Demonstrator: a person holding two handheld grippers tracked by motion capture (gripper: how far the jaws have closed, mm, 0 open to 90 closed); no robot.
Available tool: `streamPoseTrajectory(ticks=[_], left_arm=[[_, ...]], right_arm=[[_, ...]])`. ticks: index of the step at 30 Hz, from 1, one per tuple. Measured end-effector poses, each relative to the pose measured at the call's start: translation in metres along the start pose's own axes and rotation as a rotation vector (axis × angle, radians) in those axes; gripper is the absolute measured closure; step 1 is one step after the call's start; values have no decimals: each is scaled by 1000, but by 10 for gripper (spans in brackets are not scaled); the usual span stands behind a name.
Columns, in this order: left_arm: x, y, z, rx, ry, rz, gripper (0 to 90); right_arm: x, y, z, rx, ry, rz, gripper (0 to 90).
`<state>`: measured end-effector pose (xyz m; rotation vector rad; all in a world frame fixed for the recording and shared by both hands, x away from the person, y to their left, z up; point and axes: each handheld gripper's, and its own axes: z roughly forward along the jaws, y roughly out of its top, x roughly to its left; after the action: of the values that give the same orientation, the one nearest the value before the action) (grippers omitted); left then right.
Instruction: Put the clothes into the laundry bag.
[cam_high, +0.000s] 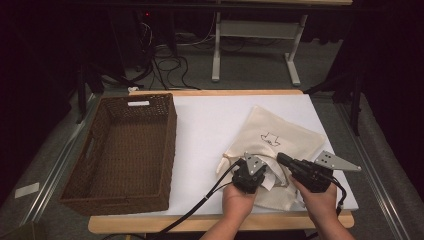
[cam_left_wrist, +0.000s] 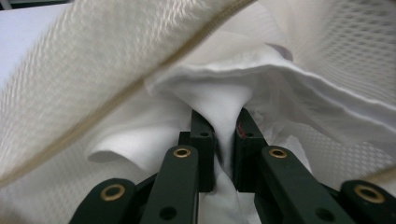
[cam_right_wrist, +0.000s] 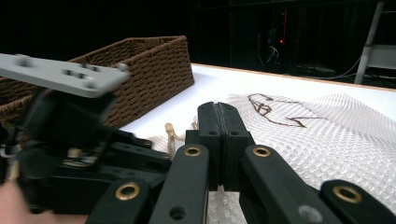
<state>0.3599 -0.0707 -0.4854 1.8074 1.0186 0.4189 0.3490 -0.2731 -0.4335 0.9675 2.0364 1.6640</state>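
Note:
A cream mesh drawstring bag (cam_high: 280, 135) with a dark line drawing lies on the white table at the right. My left gripper (cam_high: 266, 177) reaches into the bag's near opening. In the left gripper view it (cam_left_wrist: 227, 126) is shut on a fold of white cloth (cam_left_wrist: 219, 93) inside the bag, with the bag's upper layer arching over it. My right gripper (cam_high: 281, 158) sits just right of the left one at the bag's mouth. Its jaws (cam_right_wrist: 218, 112) are pressed flush together on the bag's thin edge, and the bag (cam_right_wrist: 327, 130) spreads out beyond them.
A brown wicker basket (cam_high: 167, 150) stands on the left half of the table, with nothing in it. It also shows in the right gripper view as the basket (cam_right_wrist: 149, 70) behind the left gripper's grey plate (cam_right_wrist: 60, 74). Cables and a desk frame (cam_high: 260, 45) lie on the floor beyond.

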Motion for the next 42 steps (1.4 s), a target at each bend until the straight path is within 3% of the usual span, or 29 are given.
streamPoseTrajectory(ticks=[5, 8, 11, 15, 20, 24, 29, 34, 36, 40, 42], left_arm=[[-1, 4, 15, -30, 31, 9, 817], [-5, 9, 32, -53, 72, 34, 814], [-7, 10, 38, -57, 60, 17, 791], [-10, 7, 31, -60, 47, 47, 701], [-8, 5, 20, -66, 11, 38, 631], [-5, -1, 13, -43, -18, 41, 555], [-5, -9, 2, -47, -10, 66, 421], [-2, -18, -9, -55, -16, 72, 380], [-1, -22, -11, -39, -24, 68, 415], [-1, -25, -5, -12, -18, 70, 772], [-1, -24, -1, -4, -8, 70, 869]], right_arm=[[-1, 1, -2, -10, -2, 1, 900], [-4, 1, -3, -20, -9, 9, 900], [-5, 1, -4, -23, -10, 6, 900], [-6, 0, -4, -24, -9, 9, 900], [-6, 0, -4, -22, -7, 9, 900], [-5, 0, -3, -18, -10, 8, 900], [-5, 0, -2, -20, -10, 7, 900], [-5, 0, -2, -16, -9, 8, 900], [-4, 0, -2, -16, -9, 7, 900], [-4, 0, -2, -16, -8, 7, 900], [-4, 0, -2, -16, -9, 7, 900]])
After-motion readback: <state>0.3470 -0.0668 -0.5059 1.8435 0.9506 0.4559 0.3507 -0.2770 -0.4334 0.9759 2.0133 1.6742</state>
